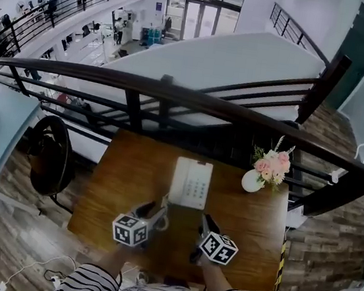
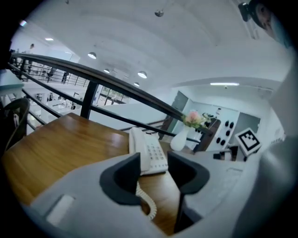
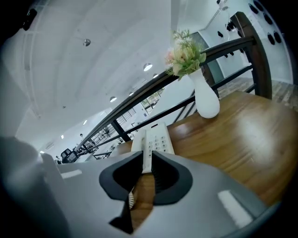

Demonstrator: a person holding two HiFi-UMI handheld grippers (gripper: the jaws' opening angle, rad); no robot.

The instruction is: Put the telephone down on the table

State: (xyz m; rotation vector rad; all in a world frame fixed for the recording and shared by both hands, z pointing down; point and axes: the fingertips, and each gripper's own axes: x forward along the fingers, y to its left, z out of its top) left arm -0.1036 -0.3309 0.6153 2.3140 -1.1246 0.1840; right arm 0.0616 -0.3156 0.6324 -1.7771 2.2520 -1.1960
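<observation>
The white telephone (image 1: 190,182) lies flat on the wooden table (image 1: 112,192), handset on its cradle, keypad up. Its coiled cord (image 2: 147,202) trails toward the near edge. Both grippers hover short of the phone's near end and touch nothing. My left gripper (image 1: 158,210) is at the phone's near left corner; in the left gripper view the left gripper (image 2: 153,169) is open, with the telephone (image 2: 148,151) beyond the gap. My right gripper (image 1: 206,221), right gripper (image 3: 148,172) in its own view, shows a narrow empty gap, the telephone (image 3: 152,139) ahead.
A white vase of pink flowers (image 1: 257,177) stands at the table's far right corner. A dark railing (image 1: 175,95) runs just behind the table, with a drop to a lower floor beyond. A black round chair (image 1: 49,154) sits left of the table.
</observation>
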